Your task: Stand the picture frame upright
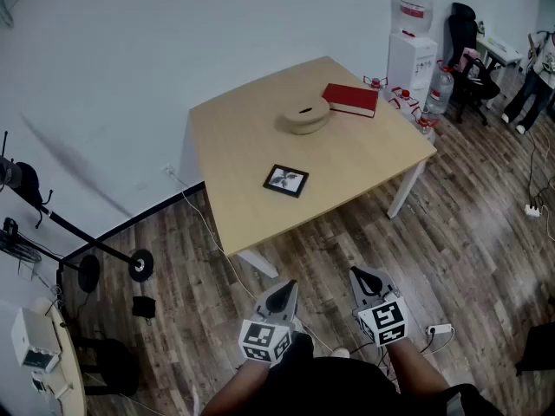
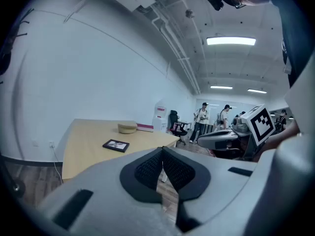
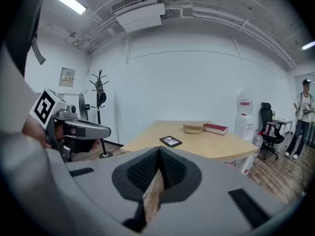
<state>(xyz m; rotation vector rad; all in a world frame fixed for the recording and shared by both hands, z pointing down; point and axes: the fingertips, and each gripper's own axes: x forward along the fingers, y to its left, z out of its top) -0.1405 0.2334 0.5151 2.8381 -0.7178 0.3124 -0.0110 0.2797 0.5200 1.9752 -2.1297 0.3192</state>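
A small black picture frame lies flat on the light wooden table, near its middle front. It also shows flat in the left gripper view and in the right gripper view. Both grippers are held low over the floor, well short of the table. My left gripper is shut with nothing between its tips. My right gripper is shut and empty too.
A tan round bowl-like object and a red book lie on the far part of the table. A water dispenser and an office chair stand beyond the table. A coat stand base is at the left; people stand far right.
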